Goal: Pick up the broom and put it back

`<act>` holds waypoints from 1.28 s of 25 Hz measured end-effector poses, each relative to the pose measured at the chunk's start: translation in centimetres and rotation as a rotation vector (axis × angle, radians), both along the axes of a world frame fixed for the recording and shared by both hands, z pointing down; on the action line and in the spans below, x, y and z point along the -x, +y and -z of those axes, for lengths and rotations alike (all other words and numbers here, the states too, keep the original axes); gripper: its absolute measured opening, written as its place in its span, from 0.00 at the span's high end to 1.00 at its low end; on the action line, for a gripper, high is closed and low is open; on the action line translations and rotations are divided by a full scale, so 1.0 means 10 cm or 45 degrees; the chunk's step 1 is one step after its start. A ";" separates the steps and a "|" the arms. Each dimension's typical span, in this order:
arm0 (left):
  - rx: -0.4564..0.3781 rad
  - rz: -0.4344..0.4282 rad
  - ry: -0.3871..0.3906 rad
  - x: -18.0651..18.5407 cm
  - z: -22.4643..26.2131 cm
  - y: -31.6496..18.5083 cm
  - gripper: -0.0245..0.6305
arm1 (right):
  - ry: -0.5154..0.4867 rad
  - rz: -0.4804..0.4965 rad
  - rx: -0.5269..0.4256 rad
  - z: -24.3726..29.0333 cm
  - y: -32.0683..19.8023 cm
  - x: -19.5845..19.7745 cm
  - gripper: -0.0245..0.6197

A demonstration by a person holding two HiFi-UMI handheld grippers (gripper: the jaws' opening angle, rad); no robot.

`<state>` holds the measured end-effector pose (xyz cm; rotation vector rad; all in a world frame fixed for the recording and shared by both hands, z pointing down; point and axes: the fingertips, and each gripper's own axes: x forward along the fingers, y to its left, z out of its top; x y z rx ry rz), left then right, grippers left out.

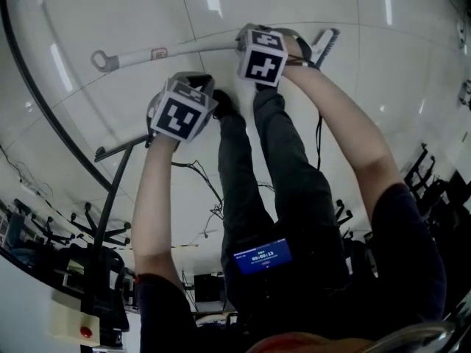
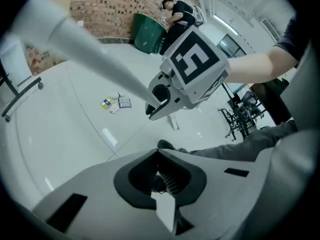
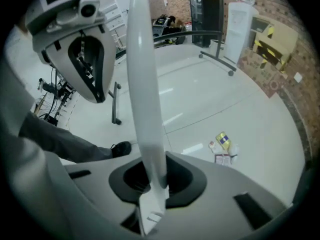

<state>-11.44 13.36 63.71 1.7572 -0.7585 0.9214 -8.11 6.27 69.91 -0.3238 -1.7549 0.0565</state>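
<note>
The broom (image 1: 188, 49) has a long white handle with a hook loop at its left end and a dark head (image 1: 324, 45) at the right. My right gripper (image 1: 259, 35) is shut on the handle near the head. In the right gripper view the handle (image 3: 145, 84) runs straight up from between the jaws of the right gripper (image 3: 152, 171). My left gripper (image 1: 193, 87) hangs just below the handle, apart from it. In the left gripper view the left gripper (image 2: 157, 153) has its jaws together with nothing in them, and the handle (image 2: 90, 54) crosses above.
Scraps of litter (image 2: 116, 103) lie on the glossy white floor. A green bin (image 2: 147, 31) and a person (image 2: 177, 14) stand by the brick wall. A black rolling rack (image 1: 110, 197) is at my left. A water dispenser (image 3: 237, 21) and boxes (image 3: 272, 44) line the far wall.
</note>
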 end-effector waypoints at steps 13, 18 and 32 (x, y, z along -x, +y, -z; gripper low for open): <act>-0.164 0.038 0.020 -0.26 0.67 -0.58 0.95 | -0.109 -0.290 -0.160 1.09 -0.78 -0.25 0.88; -0.205 -0.009 0.015 -0.36 1.14 -0.61 0.95 | -0.134 -0.352 -0.231 1.53 -0.89 -0.45 0.88; -0.428 -0.035 -0.063 -0.74 1.99 -0.91 0.95 | -0.600 -0.681 -0.149 3.28 -0.94 -0.30 0.88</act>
